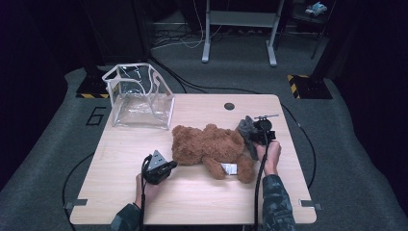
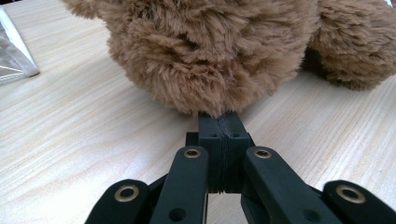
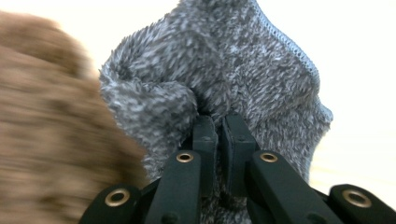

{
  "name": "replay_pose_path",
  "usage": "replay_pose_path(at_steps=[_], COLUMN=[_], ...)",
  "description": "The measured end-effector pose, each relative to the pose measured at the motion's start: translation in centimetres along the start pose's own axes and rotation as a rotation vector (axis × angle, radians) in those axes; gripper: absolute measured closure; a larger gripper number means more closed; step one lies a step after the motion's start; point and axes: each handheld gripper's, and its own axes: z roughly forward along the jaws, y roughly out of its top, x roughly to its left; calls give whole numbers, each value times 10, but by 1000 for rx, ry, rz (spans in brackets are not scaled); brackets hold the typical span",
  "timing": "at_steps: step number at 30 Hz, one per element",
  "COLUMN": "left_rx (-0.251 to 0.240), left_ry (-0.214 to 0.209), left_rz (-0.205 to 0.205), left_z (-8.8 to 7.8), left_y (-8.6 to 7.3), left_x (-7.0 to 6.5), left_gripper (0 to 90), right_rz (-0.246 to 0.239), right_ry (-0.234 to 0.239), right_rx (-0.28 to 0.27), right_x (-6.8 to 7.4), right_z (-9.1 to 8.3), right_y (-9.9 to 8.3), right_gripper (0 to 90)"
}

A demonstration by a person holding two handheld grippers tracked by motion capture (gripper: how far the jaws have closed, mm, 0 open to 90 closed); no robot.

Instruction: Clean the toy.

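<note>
Your left gripper [image 2: 219, 122] has its jaws pressed together, tips at the fur of the brown plush teddy bear [image 1: 211, 147] lying mid-table on the light wooden table [image 1: 120, 192]; whether fur is pinched, you cannot tell. Your right gripper [image 3: 219, 122] is clamped on the grey fuzzy knit cloth [image 3: 243, 70], just beside the bear.
</note>
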Motion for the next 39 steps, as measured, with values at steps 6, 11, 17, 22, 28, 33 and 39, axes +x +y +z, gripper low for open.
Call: replay_pose_path(at_steps=[6, 11, 17, 22, 28, 33, 39], left_rx=[-1, -8, 4, 2, 5, 3, 10], left_ry=[1, 10, 2, 6, 12, 13, 9], left_rz=[-1, -1, 8, 12, 19, 22, 22], left_z=[0, 1, 0, 0, 1, 1, 1], left_y=[0, 0, 0, 0, 0, 0, 1], left_x=[0, -1, 0, 0, 0, 0, 0], left_gripper=[897, 896, 896, 897, 897, 897, 897], right_rz=[55, 52, -10, -69, -94, -88, -93], right_ry=[-26, 16, 76, 119, 152, 223, 247], right_rx=[-52, -130, -191, -202, -182, -111, 13], right_x=[-23, -23, -9, 13, 27, 26, 19], right_z=[-30, -67, -98, -109, -90, -53, -27], right_y=[-8, -15, -29, -42, -40, -34, -32], right_gripper=[856, 855, 854, 853, 853, 855, 857])
